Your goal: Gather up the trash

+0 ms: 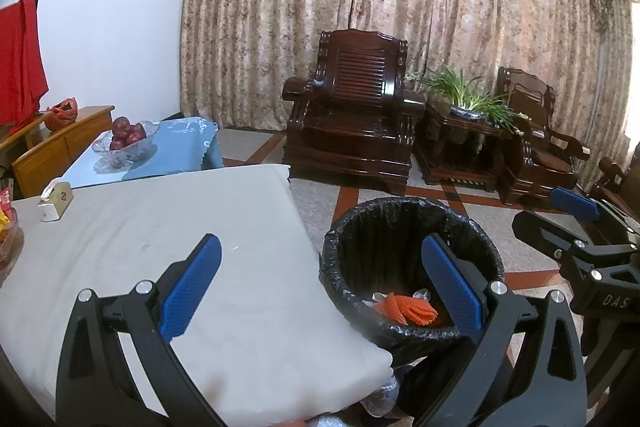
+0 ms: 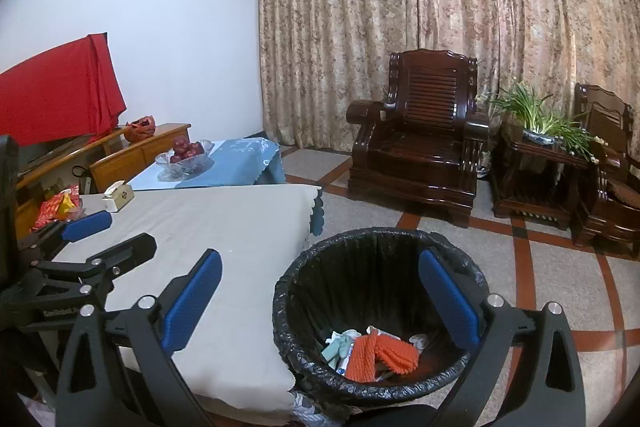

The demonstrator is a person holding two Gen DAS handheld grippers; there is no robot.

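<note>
Black liner in the bin [image 2: 380,267], with an orange knitted piece [image 2: 380,355] and pale green scraps inside. Off-white cloth over the table [image 2: 224,227], blue pads [image 2: 192,301] on black gripper frames. Beige floral curtain [image 2: 440,7], red cloth [image 2: 56,91], dark red-brown armchair [image 2: 420,139], light blue patterned cloth [image 2: 244,155].

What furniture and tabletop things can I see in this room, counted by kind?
Dark wooden armchairs: 2
Dark side table with potted plant: 1
Cloth-covered tables: 2
Glass bowl of red fruit: 1
Tissue box: 1
Lined trash bin: 1
Total: 8
</note>
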